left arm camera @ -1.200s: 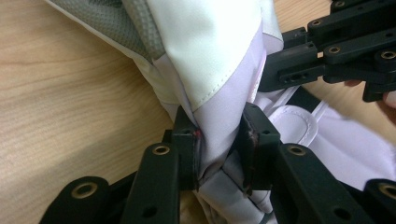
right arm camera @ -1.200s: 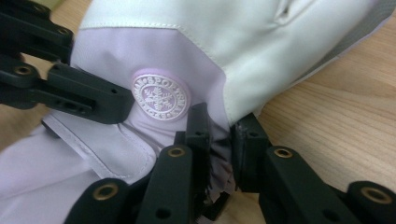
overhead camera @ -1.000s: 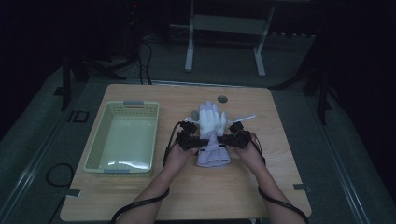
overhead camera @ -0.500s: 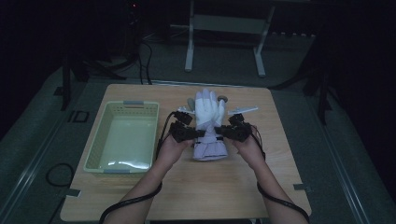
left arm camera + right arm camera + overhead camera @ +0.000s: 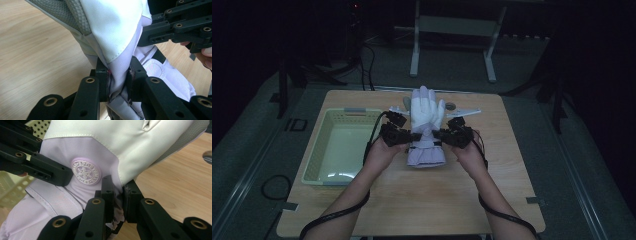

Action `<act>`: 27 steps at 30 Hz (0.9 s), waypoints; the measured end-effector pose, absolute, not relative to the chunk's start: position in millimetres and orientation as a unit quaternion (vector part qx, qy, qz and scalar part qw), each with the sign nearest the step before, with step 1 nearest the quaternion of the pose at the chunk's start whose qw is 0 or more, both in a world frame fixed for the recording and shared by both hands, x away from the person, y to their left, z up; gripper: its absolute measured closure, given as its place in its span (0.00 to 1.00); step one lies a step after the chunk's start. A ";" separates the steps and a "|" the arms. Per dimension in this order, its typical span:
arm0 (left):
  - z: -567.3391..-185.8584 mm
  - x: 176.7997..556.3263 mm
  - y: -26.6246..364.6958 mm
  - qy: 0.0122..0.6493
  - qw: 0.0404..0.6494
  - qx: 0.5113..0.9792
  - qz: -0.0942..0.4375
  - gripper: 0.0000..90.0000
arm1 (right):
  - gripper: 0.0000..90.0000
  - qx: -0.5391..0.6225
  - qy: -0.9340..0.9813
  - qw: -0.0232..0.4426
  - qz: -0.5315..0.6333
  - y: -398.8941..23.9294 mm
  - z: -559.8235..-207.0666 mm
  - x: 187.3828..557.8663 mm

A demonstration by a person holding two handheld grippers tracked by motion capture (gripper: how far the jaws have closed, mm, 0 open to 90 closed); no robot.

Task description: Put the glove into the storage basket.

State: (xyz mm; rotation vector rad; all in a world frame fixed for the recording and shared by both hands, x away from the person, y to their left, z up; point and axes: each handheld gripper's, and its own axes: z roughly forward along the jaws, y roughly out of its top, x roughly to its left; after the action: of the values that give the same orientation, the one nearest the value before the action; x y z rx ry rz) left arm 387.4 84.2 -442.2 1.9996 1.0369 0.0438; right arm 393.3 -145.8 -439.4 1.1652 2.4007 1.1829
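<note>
Two grips were set: left hand-held gripper [image 5: 413, 136] and right hand-held gripper [image 5: 438, 135] each pinched the glove [image 5: 426, 114] at its wrist, raised off the worktop [image 5: 422, 200]; basket [image 5: 319, 150] at left edge held nothing, placement remained.

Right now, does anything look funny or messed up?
Nothing is broken or spilled. The glove is pinched at its wrist by the left gripper and right gripper, so the fabric bunches there.

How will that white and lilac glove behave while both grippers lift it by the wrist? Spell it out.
Probably soft rather than stiff: the glove bunches into folds where the left gripper pinches it. Padding seems to give it some body, since its fingers stand up in the high view. The smooth shell could slip, though the right gripper also clamps it.
</note>
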 end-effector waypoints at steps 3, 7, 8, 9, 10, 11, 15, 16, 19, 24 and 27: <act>-436.7 385.7 93.3 0.418 0.431 0.800 0.020 0.84 | 0.90 0.392 0.817 0.114 0.406 -137.0 -434.2 392.0; -429.8 382.6 106.3 0.420 0.433 0.797 0.023 0.84 | 0.90 0.388 0.819 0.113 0.408 -127.4 -428.8 391.4; -428.4 381.9 108.9 0.421 0.433 0.797 0.024 0.84 | 0.90 0.386 0.819 0.114 0.409 -121.2 -425.6 390.6; -426.2 380.7 113.5 0.421 0.432 0.797 0.028 0.84 | 0.90 0.383 0.820 0.115 0.409 -118.4 -424.3 390.3; -424.4 379.8 117.3 0.422 0.431 0.797 0.029 0.84 | 0.90 0.380 0.821 0.115 0.410 -113.7 -422.3 390.1; -423.2 379.1 120.2 0.422 0.430 0.798 0.030 0.84 | 0.90 0.377 0.822 0.115 0.410 -109.8 -420.8 390.2; -417.9 375.0 136.3 0.428 0.425 0.797 0.035 0.84 | 0.90 0.370 0.825 0.113 0.411 -93.8 -416.9 389.9; -416.8 373.7 141.5 0.430 0.424 0.796 0.036 0.84 | 0.90 0.368 0.827 0.112 0.411 -89.4 -416.1 389.7; -414.2 370.7 153.6 0.434 0.420 0.796 0.040 0.84 | 0.90 0.362 0.829 0.109 0.413 -76.6 -414.5 389.6; -409.1 365.5 176.7 0.443 0.414 0.794 0.044 0.84 | 0.90 0.355 0.832 0.101 0.414 -51.7 -411.5 389.7; -408.1 361.9 191.4 0.445 0.412 0.793 0.048 0.84 | 0.90 0.351 0.833 0.098 0.417 -37.0 -410.5 388.8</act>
State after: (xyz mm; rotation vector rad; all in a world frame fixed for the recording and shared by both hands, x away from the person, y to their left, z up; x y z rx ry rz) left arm 361.9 191.4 -408.1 1.9961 1.1200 0.1217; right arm 388.8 -37.0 -410.5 1.0378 2.4647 1.2356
